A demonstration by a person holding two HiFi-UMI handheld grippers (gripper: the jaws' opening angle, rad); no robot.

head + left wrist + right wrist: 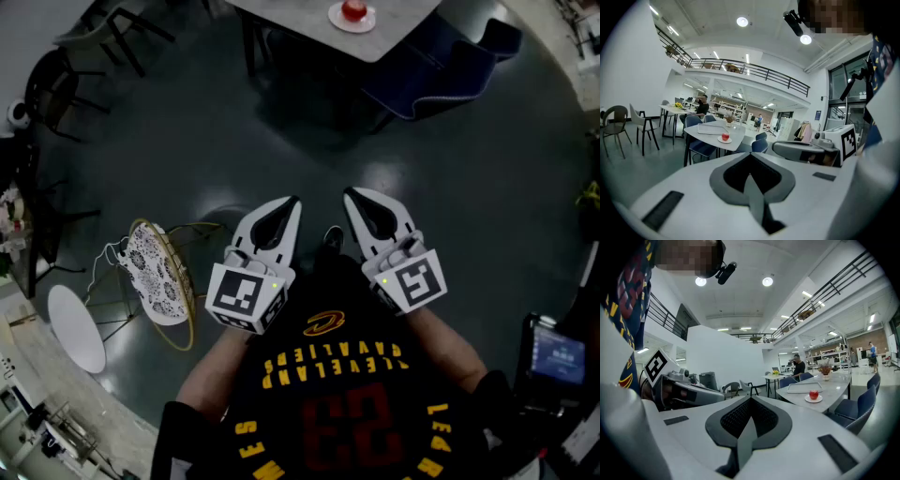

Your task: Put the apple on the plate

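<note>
One camera is worn on the head, high up, and is pointed steeply down at the dark floor [281, 141]. The left gripper [287, 210] and the right gripper [354, 199] are seen close below it. The table [300, 19] is seen far off at the top edge. One camera is carried on each gripper and is pointed almost level along its own jaws, which are seen very near. The far table, with the apple [725, 136] on the plate [813, 400], is shared by all three views. In each gripper view the other gripper is seen at the side.
</note>
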